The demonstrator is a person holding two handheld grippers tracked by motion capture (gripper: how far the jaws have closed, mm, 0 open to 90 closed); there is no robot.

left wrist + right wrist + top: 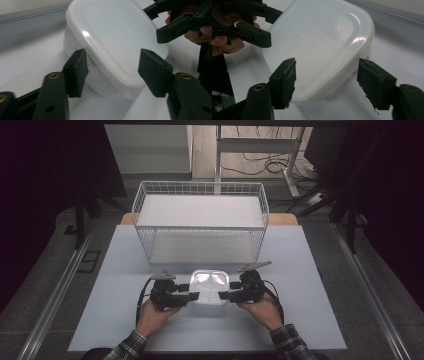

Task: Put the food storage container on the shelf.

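A translucent white plastic container [210, 286] with its lid on lies on the pale table [300, 315], just in front of the wire basket. My left gripper [192, 292] sits at its left end, and my right gripper [223, 290] at its right end. In the left gripper view the black jaws [113, 58] straddle a corner of the container [117, 37], pads against its wall and lid rim. The right gripper view shows the same: the jaws [328, 65] clasp the opposite corner of the container [322, 37]. Each view shows the other gripper beyond the lid.
A white wire basket [200, 186] with a flat white liner stands at the back middle of the table, close behind the container. Bare table spreads left, right and in front of the hands. Dark stands and cables lie on the floor beyond.
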